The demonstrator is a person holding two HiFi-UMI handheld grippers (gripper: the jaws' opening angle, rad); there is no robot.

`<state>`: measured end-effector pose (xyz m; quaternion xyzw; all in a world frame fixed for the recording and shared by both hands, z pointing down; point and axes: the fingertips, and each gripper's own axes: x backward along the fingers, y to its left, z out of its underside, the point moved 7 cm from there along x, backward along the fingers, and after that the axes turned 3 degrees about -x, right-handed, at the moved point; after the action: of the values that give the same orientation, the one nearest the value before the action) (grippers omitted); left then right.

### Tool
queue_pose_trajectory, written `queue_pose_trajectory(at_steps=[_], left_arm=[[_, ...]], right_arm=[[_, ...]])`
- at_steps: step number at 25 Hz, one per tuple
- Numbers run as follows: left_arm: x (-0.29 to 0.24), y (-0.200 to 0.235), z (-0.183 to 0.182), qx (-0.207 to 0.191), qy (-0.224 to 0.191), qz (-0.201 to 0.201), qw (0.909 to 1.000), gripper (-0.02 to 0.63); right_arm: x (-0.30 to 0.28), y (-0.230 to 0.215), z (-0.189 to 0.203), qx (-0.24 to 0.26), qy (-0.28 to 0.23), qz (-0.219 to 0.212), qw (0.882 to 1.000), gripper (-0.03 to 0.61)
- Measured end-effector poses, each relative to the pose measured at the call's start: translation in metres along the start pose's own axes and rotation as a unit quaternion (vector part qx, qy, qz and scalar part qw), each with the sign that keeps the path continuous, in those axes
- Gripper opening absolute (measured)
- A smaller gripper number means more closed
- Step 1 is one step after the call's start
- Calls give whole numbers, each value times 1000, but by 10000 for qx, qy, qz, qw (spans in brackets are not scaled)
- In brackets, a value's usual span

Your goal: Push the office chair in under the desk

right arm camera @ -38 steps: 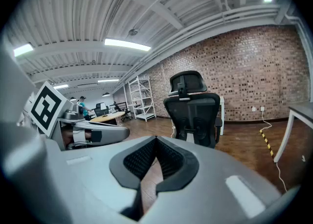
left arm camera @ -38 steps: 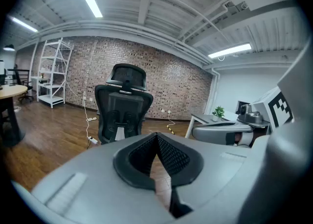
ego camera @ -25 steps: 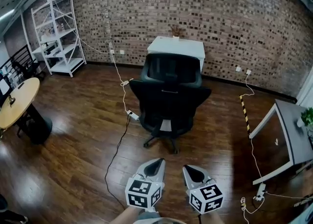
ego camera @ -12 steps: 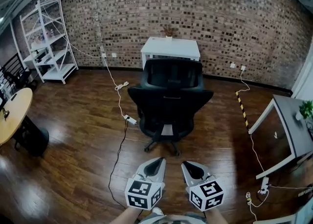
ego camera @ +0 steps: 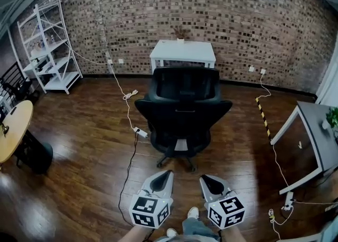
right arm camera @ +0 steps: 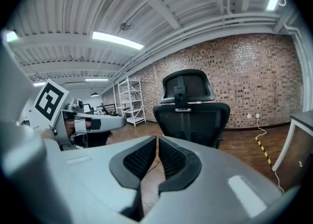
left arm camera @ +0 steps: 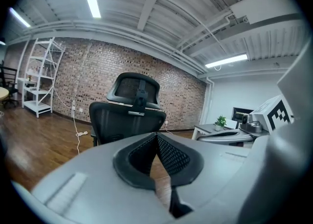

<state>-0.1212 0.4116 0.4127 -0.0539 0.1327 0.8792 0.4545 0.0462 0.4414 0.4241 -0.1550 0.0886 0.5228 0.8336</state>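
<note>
A black office chair (ego camera: 182, 113) stands on the wood floor with its back toward me, a short way in front of a white desk (ego camera: 182, 52) against the brick wall. The chair (left arm camera: 128, 115) fills the middle of the left gripper view, and the chair (right arm camera: 191, 108) shows ahead in the right gripper view too. My left gripper (ego camera: 168, 172) and right gripper (ego camera: 203, 177) hang side by side low in the head view, well short of the chair, touching nothing. Both are shut and empty.
A power strip and cable (ego camera: 138, 131) trail across the floor left of the chair. A white shelf rack (ego camera: 45, 50) stands at the far left, a round wooden table (ego camera: 11, 130) at the left edge, a dark desk (ego camera: 314, 140) at the right.
The view has shifted so the chair and white desk sit more centred and slightly nearer. The two grippers have stayed side by side, low in the frame, still shut.
</note>
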Motion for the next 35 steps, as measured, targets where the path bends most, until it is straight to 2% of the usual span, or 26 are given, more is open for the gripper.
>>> queue_pose_trajectory(at_steps=[9, 17, 23, 28, 35], left_arm=[[-57, 25, -17, -135, -87, -219, 9996, 15], [-118, 30, -44, -165, -161, -359, 9991, 15], [-144, 43, -52, -338, -209, -414, 9984, 18], [-154, 64, -64, -506, -284, -721, 9957, 22], [-167, 82, -81, -795, -228, -834, 9931, 71]], right_arm=[[-44, -50, -24, 35, -293, -81, 9995, 8], [-78, -108, -57, 186, -305, -265, 9990, 26], [-93, -142, -72, 537, -335, -519, 9966, 60], [-108, -166, -88, 944, -383, -677, 9925, 78], [-121, -197, -108, 1257, -384, -745, 9885, 129]])
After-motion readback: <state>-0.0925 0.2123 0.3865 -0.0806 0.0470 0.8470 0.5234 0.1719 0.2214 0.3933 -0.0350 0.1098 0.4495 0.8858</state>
